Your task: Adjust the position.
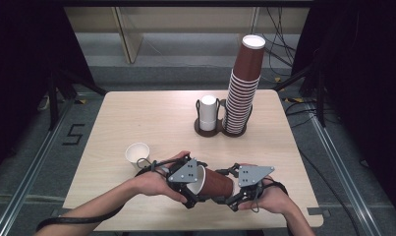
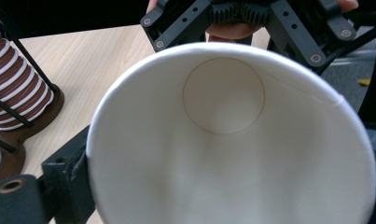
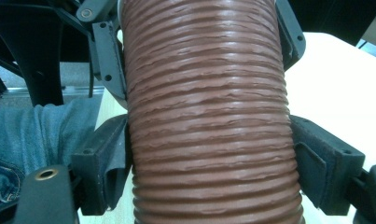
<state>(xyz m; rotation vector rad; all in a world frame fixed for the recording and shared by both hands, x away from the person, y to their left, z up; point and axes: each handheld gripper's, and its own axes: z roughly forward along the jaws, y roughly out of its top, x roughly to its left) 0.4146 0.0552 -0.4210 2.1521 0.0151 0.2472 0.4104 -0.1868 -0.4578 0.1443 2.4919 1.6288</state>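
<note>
A brown ribbed paper cup (image 1: 218, 185) lies level above the table's front edge, held between both grippers. My left gripper (image 1: 195, 181) is shut around its white-lined mouth end. My right gripper (image 1: 228, 187) is shut on its base end. In the left gripper view I look straight into the cup's white inside (image 2: 223, 140); one pad (image 2: 69, 172) bears against the rim's outer side, and the right gripper (image 2: 241, 14) shows behind the cup. In the right gripper view the ribbed cup wall (image 3: 209, 116) runs up between both pads (image 3: 106, 163), which press its sides.
A white cup (image 1: 137, 153) stands upright on the wooden table (image 1: 136, 113), left of my left hand. At the back a dark holder (image 1: 208, 129) carries an upturned white cup stack (image 1: 208, 110) and a tall stack of brown cups (image 1: 244, 88).
</note>
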